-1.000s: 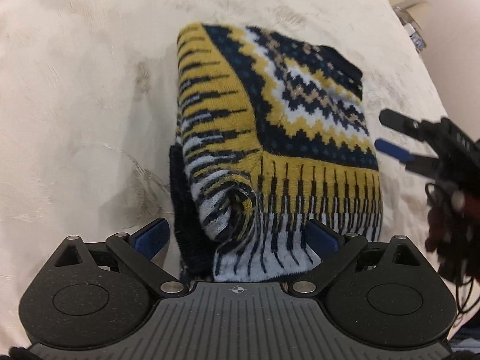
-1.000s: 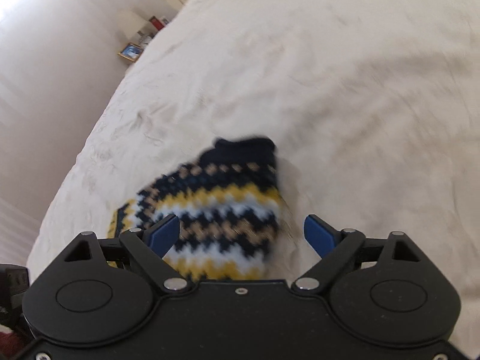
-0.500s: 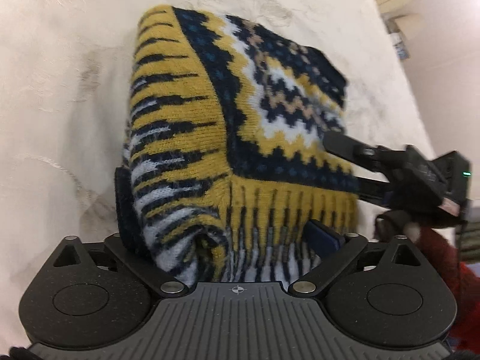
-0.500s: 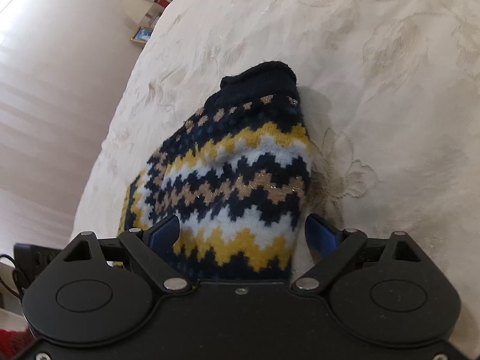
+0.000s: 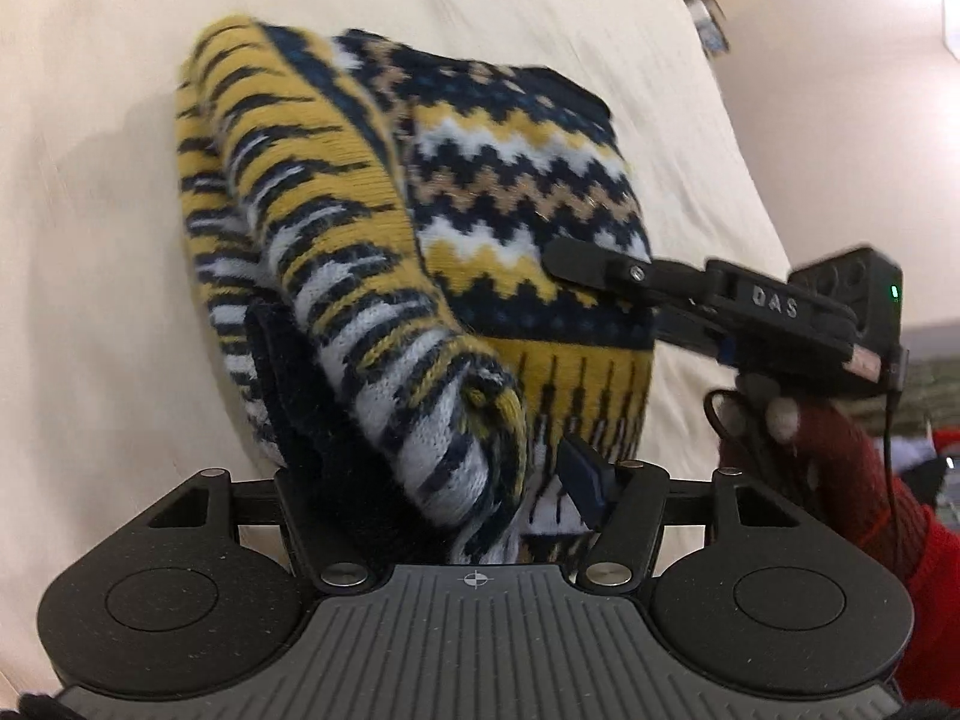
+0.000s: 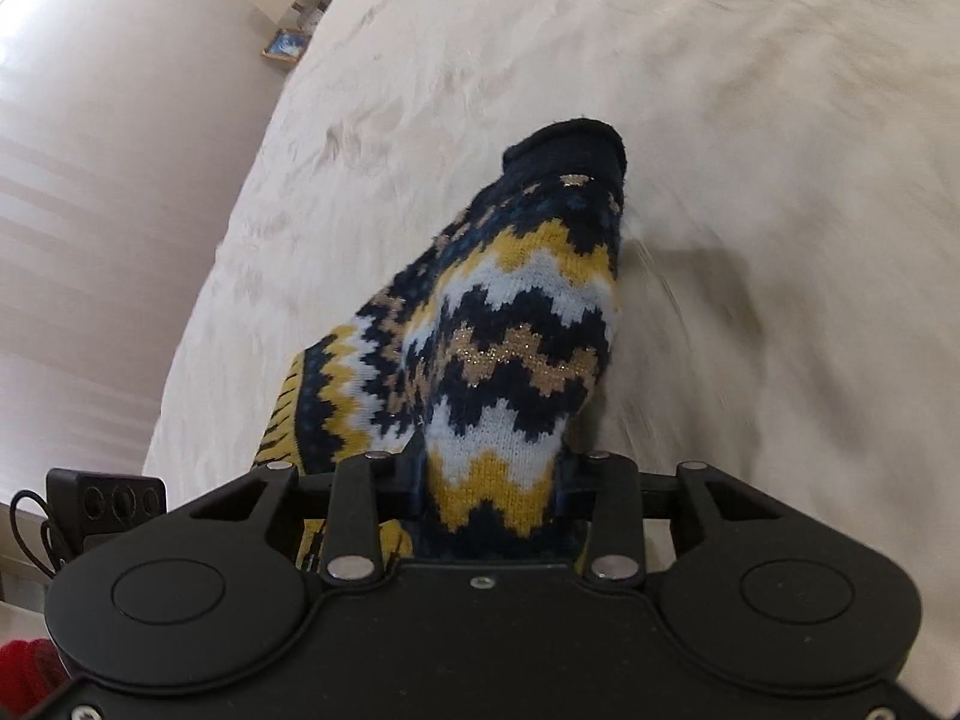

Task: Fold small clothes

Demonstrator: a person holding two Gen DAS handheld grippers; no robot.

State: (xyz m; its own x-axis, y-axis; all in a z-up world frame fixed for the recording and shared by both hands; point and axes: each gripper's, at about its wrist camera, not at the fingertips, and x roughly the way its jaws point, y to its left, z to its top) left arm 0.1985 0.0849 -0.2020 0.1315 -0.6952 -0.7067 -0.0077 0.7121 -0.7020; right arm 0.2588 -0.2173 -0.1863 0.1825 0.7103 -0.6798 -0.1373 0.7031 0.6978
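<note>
Both hand-held grippers grip our folded sweater, lifted off the cream bed: left hand-held gripper clamped on the striped hem bundle, right hand-held gripper pinching the zigzag edge. We should carry them level and together so the layers stay stacked. Our right one reaches in sideways, its gloved hand beneath.
</note>
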